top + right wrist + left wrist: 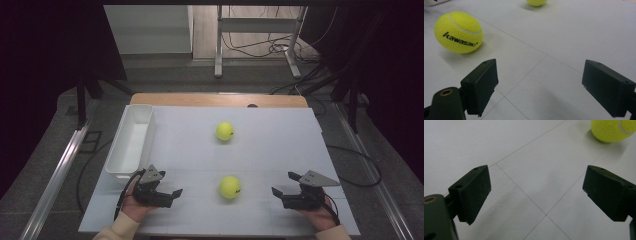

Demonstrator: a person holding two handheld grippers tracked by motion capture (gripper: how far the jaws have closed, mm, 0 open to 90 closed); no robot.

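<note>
Resting low near the table's [200, 220] near edge, the left gripper [172, 195] and the right gripper [282, 192] both pointed inward toward each other, with the nearer tennis ball [230, 187] lying on the white surface between them. The jaws of each stood wide apart with nothing in them; in the left gripper view and the right gripper view alike, bare white tabletop showed through the gap.

The left gripper sat near the table's left side, close beside the near end of the white bin [131, 141]. The right gripper had a strip of free surface between it and the right edge. Open tabletop lay on either side of the nearer ball, well apart from both sets of jaws, and nothing stood in the line from either gripper to it. In the right gripper view this ball [458, 32] lay ahead and left of the jaws, its black lettering facing the camera; in the left gripper view it [614, 130] sat at the upper right corner, partly cut off.

Farther back, the second tennis ball [225, 131] lay alone near the middle of the table, with clear surface all round it. The bin ran along the left edge, reaching toward the far corner. A wooden strip [220, 100] bordered the far edge.
</note>
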